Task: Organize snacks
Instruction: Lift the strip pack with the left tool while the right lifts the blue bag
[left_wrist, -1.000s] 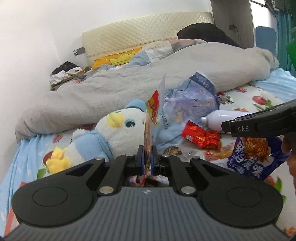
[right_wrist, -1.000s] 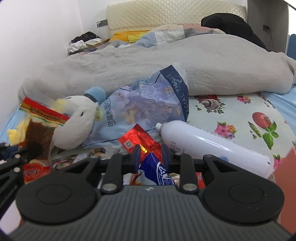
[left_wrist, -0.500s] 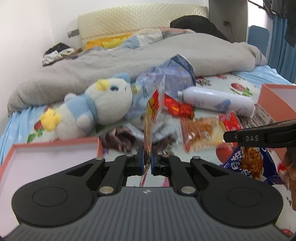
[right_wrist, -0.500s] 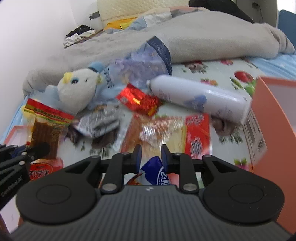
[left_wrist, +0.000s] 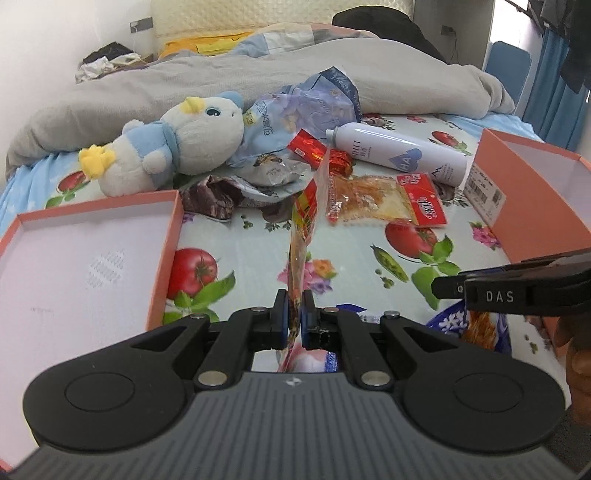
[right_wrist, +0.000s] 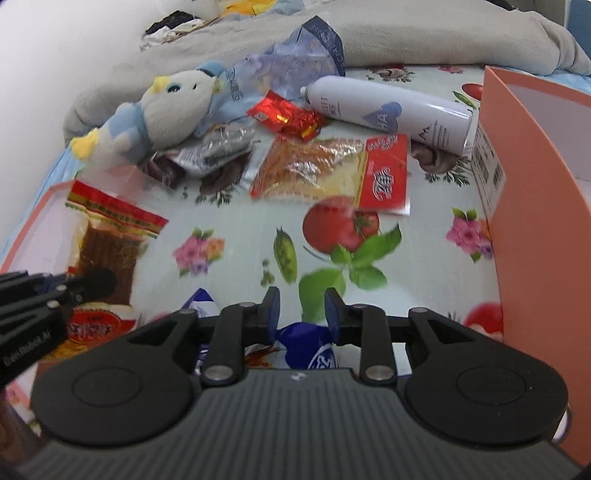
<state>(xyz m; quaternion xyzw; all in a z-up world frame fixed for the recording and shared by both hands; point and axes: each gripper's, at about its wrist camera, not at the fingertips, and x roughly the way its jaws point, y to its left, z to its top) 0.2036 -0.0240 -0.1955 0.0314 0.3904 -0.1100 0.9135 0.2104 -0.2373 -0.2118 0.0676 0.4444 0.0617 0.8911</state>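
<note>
My left gripper (left_wrist: 293, 315) is shut on a clear snack packet with red and yellow print (left_wrist: 304, 221), held edge-on above the bed; the same packet shows flat in the right wrist view (right_wrist: 107, 236). My right gripper (right_wrist: 301, 310) holds a blue and white snack bag (right_wrist: 306, 349) between its jaws, which stand a little apart around it. The bag also shows in the left wrist view (left_wrist: 476, 325). On the bed lie an orange snack packet with a red label (left_wrist: 384, 201), a red foil packet (left_wrist: 314, 151) and a silver packet (left_wrist: 273, 173).
An orange box lid (left_wrist: 85, 251) lies at the left, an orange box (left_wrist: 535, 192) at the right. A plush penguin (left_wrist: 166, 144), a white spray bottle (left_wrist: 399, 153), a blue tissue pack (left_wrist: 306, 107) and a grey duvet (left_wrist: 258, 77) lie behind.
Both grippers have drawn back and up from the pile with their packets. The two orange boxes and the open bedsheet between them have come into view.
</note>
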